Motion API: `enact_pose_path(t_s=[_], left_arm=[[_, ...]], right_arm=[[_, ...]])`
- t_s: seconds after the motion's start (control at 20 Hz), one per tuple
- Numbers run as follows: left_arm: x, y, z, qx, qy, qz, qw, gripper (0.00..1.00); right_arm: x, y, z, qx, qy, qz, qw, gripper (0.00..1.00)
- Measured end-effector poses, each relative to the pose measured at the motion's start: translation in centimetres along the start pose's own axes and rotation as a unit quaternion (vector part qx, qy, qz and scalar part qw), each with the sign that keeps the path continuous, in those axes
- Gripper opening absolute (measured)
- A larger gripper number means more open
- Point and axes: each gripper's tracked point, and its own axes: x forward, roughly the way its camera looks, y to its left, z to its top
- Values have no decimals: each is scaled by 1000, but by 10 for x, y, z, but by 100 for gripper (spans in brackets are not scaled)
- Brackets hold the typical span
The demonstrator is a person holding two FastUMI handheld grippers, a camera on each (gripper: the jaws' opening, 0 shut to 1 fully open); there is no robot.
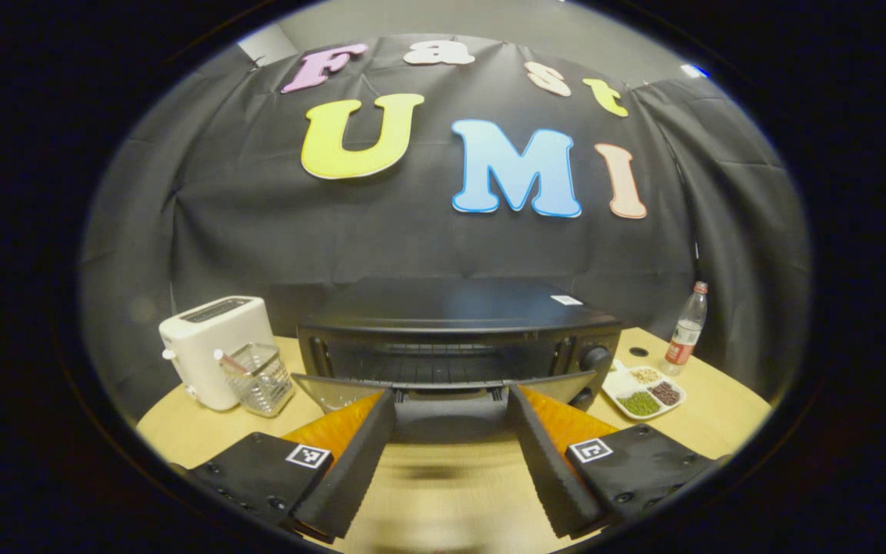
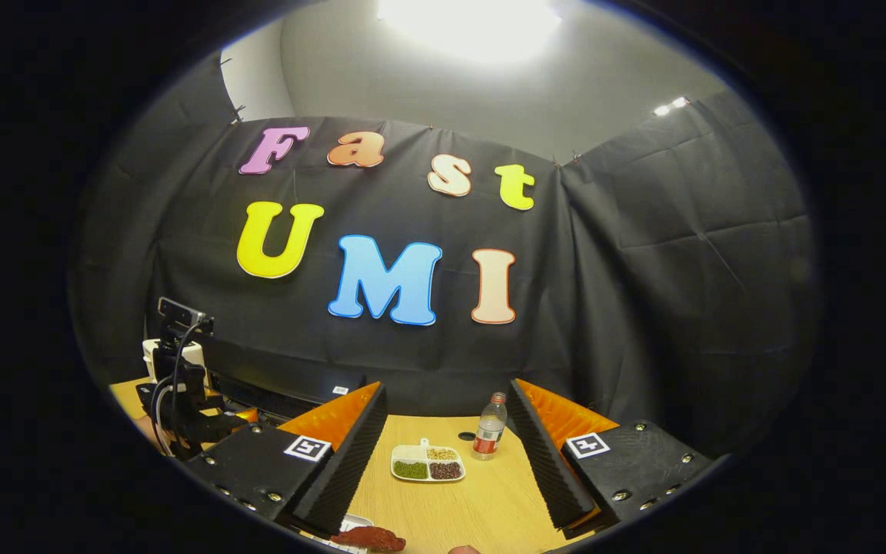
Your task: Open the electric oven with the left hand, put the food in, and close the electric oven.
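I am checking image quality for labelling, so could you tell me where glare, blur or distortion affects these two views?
Right gripper view: a ceiling light blows out to white glare at the top. Left gripper view: evenly lit, but the table between the fingers is smeared with blur, while the oven stays sharp. Both views: fisheye bending curves the table edges.

Each tool is showing two black ribbed foam fingers backed in orange, black screw-studded mounts and a square white tag: left tool (image 1: 451, 454), right tool (image 2: 447, 462).
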Motion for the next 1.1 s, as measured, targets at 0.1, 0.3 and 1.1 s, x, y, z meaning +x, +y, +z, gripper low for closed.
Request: enact_pose_path(t_s=[0.1,0.3,1.1], left_arm=[[-8,2,-19,-2,17,5,1000,92],[-15,-10,6,16,-17,-8,1000,94],[63,-6,52,29,-39,8,999,95]], right_arm=[[1,1,1,1,0,6,1000,95],[1,-1,-1,-4,3,15,1000,95],[-2,-18,-13,-23,21,-18,999,95]])
